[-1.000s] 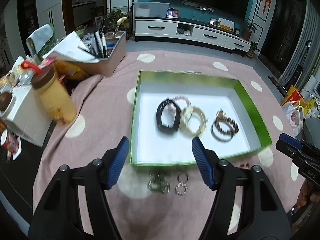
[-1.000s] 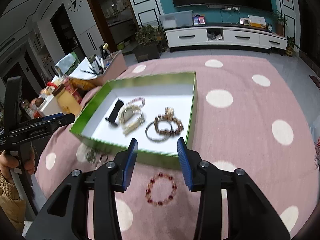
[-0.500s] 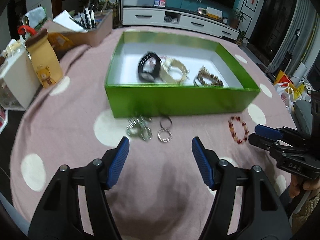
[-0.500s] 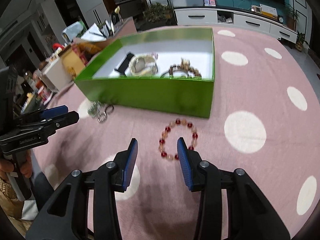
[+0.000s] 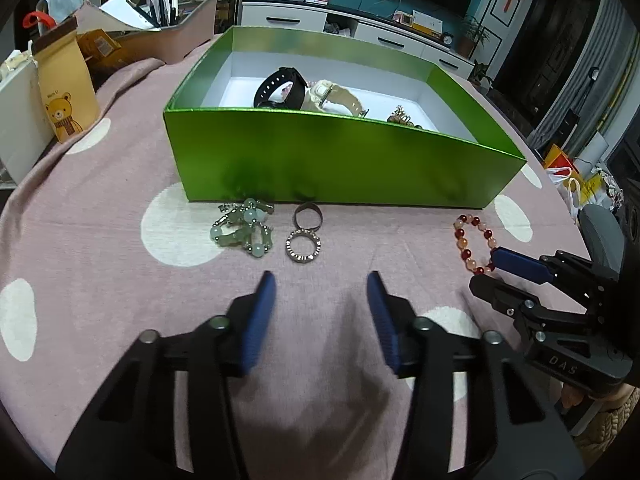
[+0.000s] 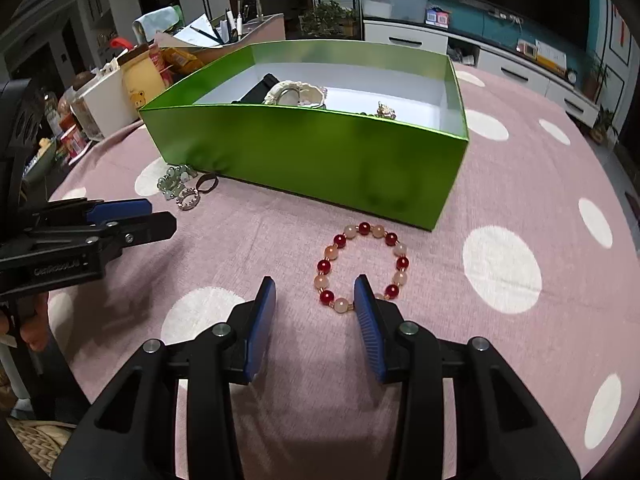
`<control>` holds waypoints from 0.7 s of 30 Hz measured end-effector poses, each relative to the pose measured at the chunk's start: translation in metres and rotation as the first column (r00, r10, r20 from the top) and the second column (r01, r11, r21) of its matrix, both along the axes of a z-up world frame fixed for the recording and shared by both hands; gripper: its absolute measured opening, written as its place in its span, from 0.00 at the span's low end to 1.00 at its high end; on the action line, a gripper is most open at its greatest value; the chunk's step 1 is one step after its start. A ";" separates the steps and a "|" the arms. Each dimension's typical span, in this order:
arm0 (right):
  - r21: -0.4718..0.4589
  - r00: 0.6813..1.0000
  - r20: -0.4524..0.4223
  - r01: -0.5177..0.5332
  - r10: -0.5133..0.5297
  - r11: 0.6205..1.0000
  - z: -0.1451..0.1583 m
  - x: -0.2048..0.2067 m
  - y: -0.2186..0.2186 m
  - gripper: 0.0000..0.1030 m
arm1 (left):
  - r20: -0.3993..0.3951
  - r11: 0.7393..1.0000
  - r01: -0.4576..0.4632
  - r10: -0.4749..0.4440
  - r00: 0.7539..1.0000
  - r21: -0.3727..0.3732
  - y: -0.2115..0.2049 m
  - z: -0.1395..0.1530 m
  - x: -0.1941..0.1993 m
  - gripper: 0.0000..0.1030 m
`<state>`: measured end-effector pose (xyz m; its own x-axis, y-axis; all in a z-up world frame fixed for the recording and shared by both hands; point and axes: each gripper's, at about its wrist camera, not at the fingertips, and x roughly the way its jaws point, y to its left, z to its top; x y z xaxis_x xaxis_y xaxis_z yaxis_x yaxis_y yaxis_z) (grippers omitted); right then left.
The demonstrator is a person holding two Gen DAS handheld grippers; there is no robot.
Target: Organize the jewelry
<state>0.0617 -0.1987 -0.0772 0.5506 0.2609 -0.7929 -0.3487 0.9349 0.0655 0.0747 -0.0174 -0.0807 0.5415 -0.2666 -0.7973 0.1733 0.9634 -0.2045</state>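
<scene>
A green box holds a black band, a cream bracelet and more pieces. On the pink cloth in front lie a green bead bracelet, a dark ring and a studded ring. A red and peach bead bracelet lies to the right. My left gripper is open and empty, low just short of the rings. My right gripper is open and empty, its right finger at the bead bracelet's near edge.
A bear-print pouch, a white box and a tray of pens and papers stand at the table's left and back left. The table edge falls away on the right, with bags on the floor.
Both grippers have come down and pulled back from above the box to low over the cloth. The left now faces the rings, the right the red bead bracelet.
</scene>
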 end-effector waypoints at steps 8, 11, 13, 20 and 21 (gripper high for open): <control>-0.037 1.000 0.010 -0.005 0.005 0.999 -0.007 0.005 0.003 0.40 | 0.008 1.000 -0.004 0.004 1.000 0.005 0.000 -0.008 0.012 0.35; -0.037 1.000 0.009 -0.004 0.004 0.999 -0.009 0.007 0.003 0.40 | 0.017 1.000 0.002 -0.002 1.000 0.018 -0.002 -0.008 0.017 0.34; -0.039 1.000 0.012 -0.005 0.005 0.999 -0.009 0.008 0.003 0.40 | 0.031 0.999 0.008 -0.009 0.999 0.033 -0.006 -0.009 0.020 0.33; -0.051 0.999 0.039 -0.012 0.014 0.999 -0.009 0.008 0.006 0.13 | 0.076 0.994 0.031 -0.039 0.996 0.101 -0.015 -0.010 0.021 0.19; -0.048 0.999 0.038 -0.015 0.017 0.999 -0.009 0.008 0.007 0.10 | 0.079 0.994 0.033 -0.041 0.996 0.103 -0.015 -0.010 0.020 0.19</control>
